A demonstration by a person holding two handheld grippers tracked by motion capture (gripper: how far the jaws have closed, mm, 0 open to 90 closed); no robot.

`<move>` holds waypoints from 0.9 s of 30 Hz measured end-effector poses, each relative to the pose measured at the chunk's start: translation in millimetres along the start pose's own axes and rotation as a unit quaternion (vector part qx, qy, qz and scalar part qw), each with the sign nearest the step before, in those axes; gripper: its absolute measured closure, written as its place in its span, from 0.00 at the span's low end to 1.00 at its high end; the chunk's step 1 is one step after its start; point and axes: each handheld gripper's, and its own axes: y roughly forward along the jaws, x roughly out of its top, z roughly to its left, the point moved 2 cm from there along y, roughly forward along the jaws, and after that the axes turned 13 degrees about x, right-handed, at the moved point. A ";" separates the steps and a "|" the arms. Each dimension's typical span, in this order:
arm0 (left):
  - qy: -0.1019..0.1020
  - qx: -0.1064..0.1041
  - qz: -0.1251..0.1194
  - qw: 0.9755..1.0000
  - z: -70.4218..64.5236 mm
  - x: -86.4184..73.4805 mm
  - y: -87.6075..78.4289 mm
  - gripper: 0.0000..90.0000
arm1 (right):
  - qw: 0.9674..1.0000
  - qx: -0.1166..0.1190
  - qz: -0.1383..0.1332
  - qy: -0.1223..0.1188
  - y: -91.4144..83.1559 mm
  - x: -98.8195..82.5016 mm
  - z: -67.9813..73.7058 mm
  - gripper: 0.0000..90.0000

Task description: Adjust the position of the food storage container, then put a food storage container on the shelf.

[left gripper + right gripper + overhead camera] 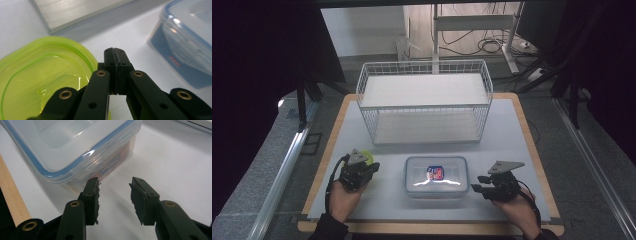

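Clear plastic lidded container with blue seal (437,176) sits on the white surface (507,135) in front of a white wire shelf rack (424,100), between both tools. Left tool (115,53), jaws closed on nothing, is beside a lime-green translucent lid (37,75), perhaps a shallow dish. Right tool (113,188) is held wide beside the container

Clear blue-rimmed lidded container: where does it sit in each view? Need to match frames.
High view: the clear container sits bottom centre on the white table, between the two claws, in front of the wire shelf.
Left gripper view: upper right, cut by the frame edge, with the green bowl on the left.
Right gripper view: upper left, just beyond the open jaws.
Shared landmark: its blue lid seal.
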 end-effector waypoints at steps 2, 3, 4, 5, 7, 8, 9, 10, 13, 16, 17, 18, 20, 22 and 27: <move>-0.010 -0.001 -0.001 1.000 4.8 -0.7 -0.5 1.00 | 1.000 0.000 0.000 0.000 0.0 0.0 -0.2 0.64; -0.013 -0.001 -0.002 1.000 6.0 -0.7 -0.9 1.00 | 1.000 0.000 0.000 0.000 0.1 -0.1 -0.4 0.64; -0.012 0.005 -0.001 1.000 8.2 -0.9 -1.1 1.00 | 1.000 0.000 0.000 0.001 0.2 -0.2 -0.5 0.64; -0.014 0.007 -0.001 1.000 9.6 -1.6 -0.8 1.00 | 1.000 0.000 0.001 0.001 0.3 -0.3 -0.7 0.64; -0.019 -0.001 0.001 1.000 10.9 -2.9 -0.3 1.00 | 1.000 0.000 0.001 0.002 0.1 -0.3 -0.8 0.64; -0.018 0.000 0.002 1.000 9.3 -3.0 -0.4 0.99 | 1.000 0.000 0.001 0.002 0.0 -0.2 -0.8 0.64; -0.013 -0.002 0.000 1.000 7.7 -2.8 -1.0 0.98 | 1.000 0.000 0.000 0.003 -0.3 -0.1 -0.6 0.64; -0.010 -0.007 -0.002 1.000 5.3 -2.3 -2.1 0.98 | 1.000 -0.001 -0.001 0.002 -0.6 -0.1 -0.8 0.64; 0.004 -0.016 -0.010 1.000 -4.1 -1.6 -6.2 0.92 | 1.000 -0.004 -0.005 0.003 -2.6 0.0 -1.5 0.63; 0.022 -0.026 -0.028 0.999 -14.5 -2.2 -10.6 0.76 | 1.000 -0.009 -0.012 0.002 -6.1 0.2 -2.5 0.61; 0.025 -0.028 -0.032 0.999 -17.0 -2.4 -11.8 0.69 | 1.000 -0.011 -0.014 0.003 -6.8 0.3 -2.5 0.60; 0.033 -0.031 -0.040 0.998 -20.6 -2.9 -13.7 0.62 | 1.000 -0.012 -0.016 0.004 -7.9 0.4 -2.8 0.59; 0.041 -0.029 -0.048 0.998 -25.2 -3.9 -15.8 0.51 | 1.000 -0.018 -0.022 0.006 -10.3 0.4 -3.8 0.56; 0.043 -0.029 -0.050 0.997 -26.9 -4.5 -15.8 0.42 | 0.999 -0.019 -0.025 0.010 -11.3 -0.1 -5.1 0.53; 0.038 -0.045 -0.052 0.997 -26.1 -4.2 -12.6 0.29 | 0.999 -0.020 -0.031 0.015 -11.8 0.4 -6.2 0.45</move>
